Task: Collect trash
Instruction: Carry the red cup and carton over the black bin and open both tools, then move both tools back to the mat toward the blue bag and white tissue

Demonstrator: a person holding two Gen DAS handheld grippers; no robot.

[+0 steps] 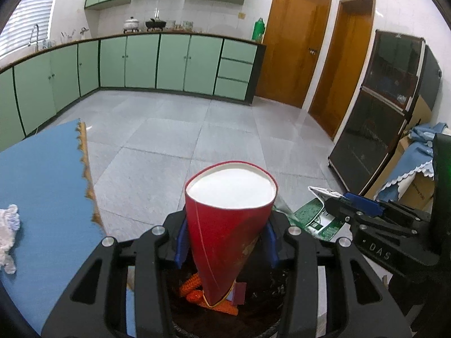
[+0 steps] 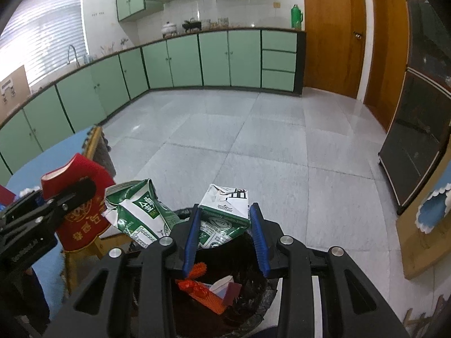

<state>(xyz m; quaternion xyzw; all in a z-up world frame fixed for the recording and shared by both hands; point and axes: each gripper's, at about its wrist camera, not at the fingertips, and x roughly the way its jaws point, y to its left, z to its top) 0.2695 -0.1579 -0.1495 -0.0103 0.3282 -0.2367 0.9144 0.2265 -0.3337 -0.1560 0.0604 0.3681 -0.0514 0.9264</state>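
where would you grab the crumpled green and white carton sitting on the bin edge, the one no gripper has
Take the crumpled milk carton by its raised, pinched gable top, coming down from above. It lies tilted against the black bin rim with that creased end standing highest and free. Its lower end is hidden behind the right gripper, and the left gripper, holding the red cup, crowds its left side.

Right gripper (image 2: 224, 235) grips carton (image 2: 225, 217) — above bin (image 2: 253, 304).

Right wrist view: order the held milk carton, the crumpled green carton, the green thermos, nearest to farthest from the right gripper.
1. Held milk carton, between the right gripper's fingers.
2. Crumpled green carton, just left, over the bin.
3. Green thermos, on the far counter.
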